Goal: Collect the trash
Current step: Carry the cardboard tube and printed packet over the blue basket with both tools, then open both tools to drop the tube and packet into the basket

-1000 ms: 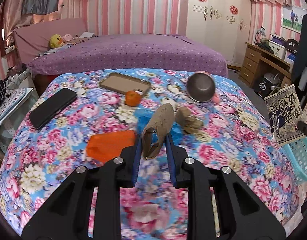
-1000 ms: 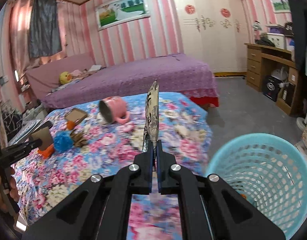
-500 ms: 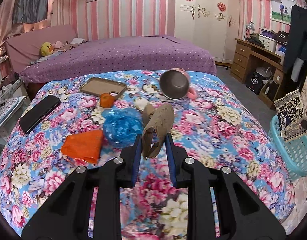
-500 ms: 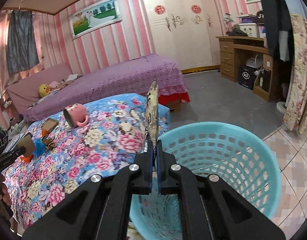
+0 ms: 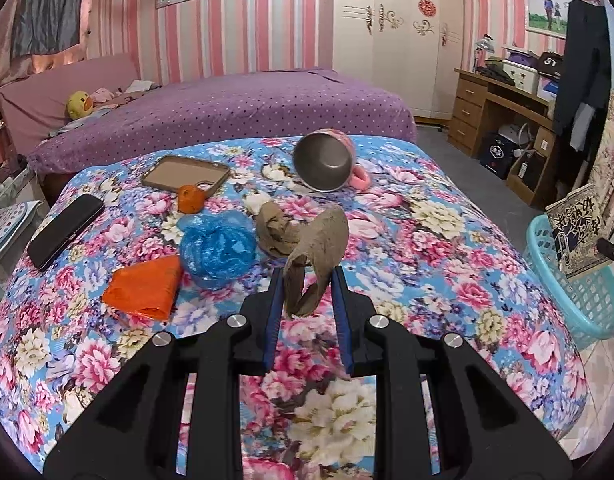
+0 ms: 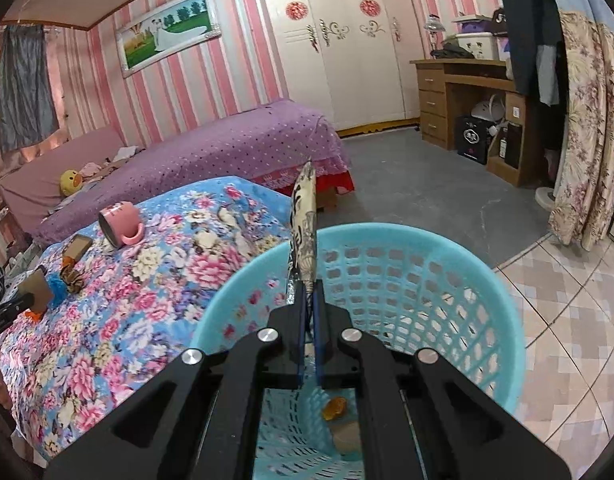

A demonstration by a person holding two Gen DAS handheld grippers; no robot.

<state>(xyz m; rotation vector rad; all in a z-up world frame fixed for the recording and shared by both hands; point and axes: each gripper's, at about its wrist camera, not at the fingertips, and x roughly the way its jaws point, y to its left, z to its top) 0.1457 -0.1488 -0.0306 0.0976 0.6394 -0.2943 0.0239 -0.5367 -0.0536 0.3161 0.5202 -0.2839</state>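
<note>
Printed flat wrapper [image 6: 303, 228]: clamped edge-on in the right hand-held gripper [image 6: 310, 300], jaws pressed together on it, standing upright above the near rim of the turquoise laundry-style basket [image 6: 503, 320]. Basket stands on the floor just beside the bed's right edge; inside, an amber scrap [image 6: 334, 407] and a pale piece [image 6: 345, 438] on the bottom.

Brown curled paper [image 5: 317, 256]: clamped between the narrowly parted jaws of the left hand-held gripper [image 5: 307, 292], above the floral bedspread [image 5: 427, 240].

On the bedspread, mid-bed: crumpled brown scrap [image 5: 273, 230], blue plastic bag [image 5: 217, 250], orange wrapper [image 5: 145, 288], tipped pink mug [image 5: 327, 164].
</note>
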